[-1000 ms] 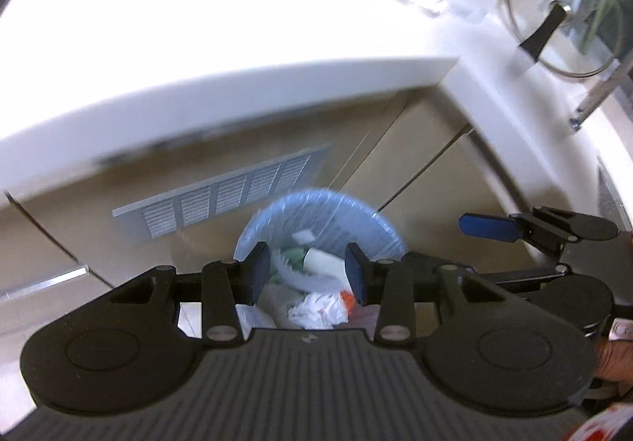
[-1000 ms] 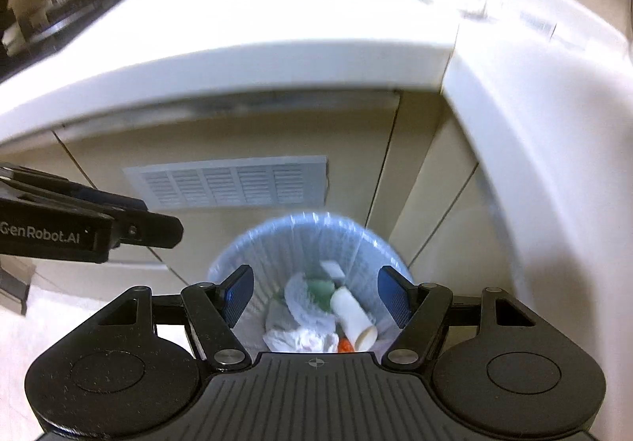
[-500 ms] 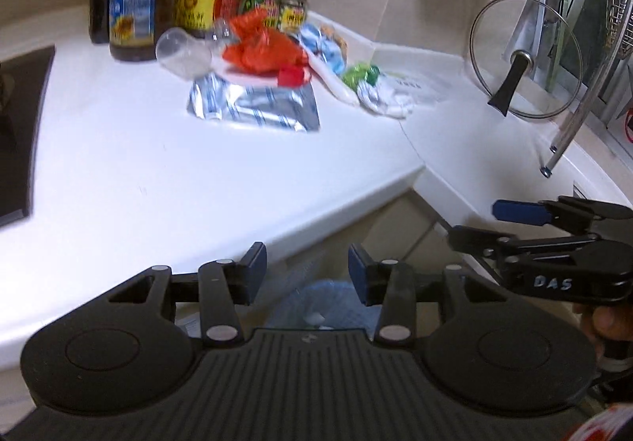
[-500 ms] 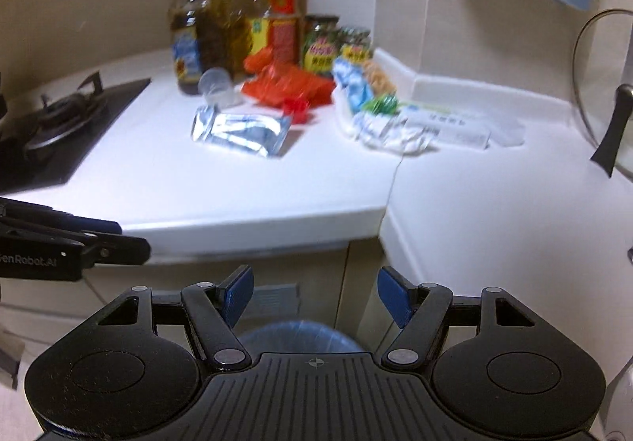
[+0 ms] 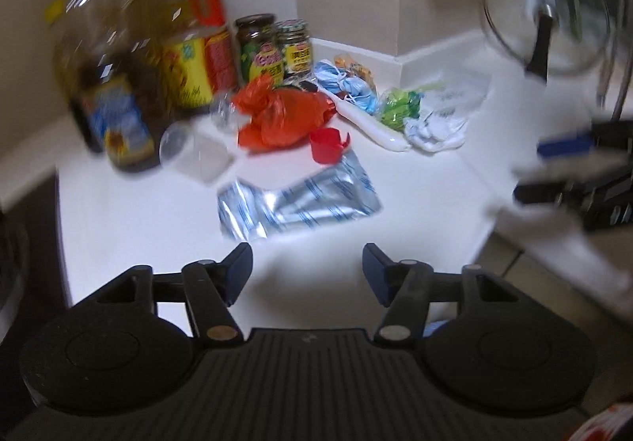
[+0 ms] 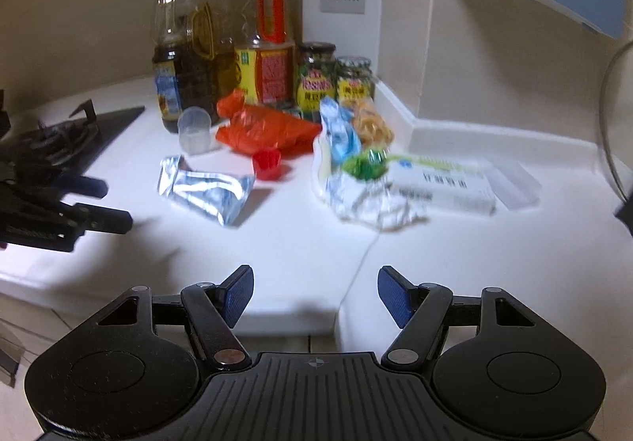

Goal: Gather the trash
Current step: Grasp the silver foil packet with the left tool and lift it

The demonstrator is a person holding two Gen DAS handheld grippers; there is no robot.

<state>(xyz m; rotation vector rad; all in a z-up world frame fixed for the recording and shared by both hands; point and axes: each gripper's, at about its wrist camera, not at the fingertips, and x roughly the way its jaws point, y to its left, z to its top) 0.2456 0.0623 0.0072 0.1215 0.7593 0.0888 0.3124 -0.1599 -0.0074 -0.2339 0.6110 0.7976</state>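
Note:
Trash lies on the white counter [image 5: 158,211]: a silver foil pouch [image 5: 300,199] [image 6: 205,189], a red cap [image 5: 325,145] [image 6: 267,164], an orange-red bag [image 5: 283,116] [image 6: 265,128], a clear plastic cup [image 5: 190,156] [image 6: 194,130], blue packets [image 5: 348,82] [image 6: 336,128] and a crumpled white bag with green wrapper [image 5: 431,116] [image 6: 368,187]. My left gripper [image 5: 307,267] is open and empty, just short of the foil pouch. My right gripper [image 6: 314,292] is open and empty at the counter's front edge [image 6: 277,306].
Oil bottles [image 6: 186,57] and jars [image 6: 316,76] stand at the back corner. A gas hob [image 6: 59,140] is at the left. A white box [image 6: 443,183] lies at the right. A glass lid [image 5: 546,33] leans by the wall.
Both grippers rose from over the blue-lined bin under the counter to counter height and moved toward the trash. The left gripper's jaws opened wider.

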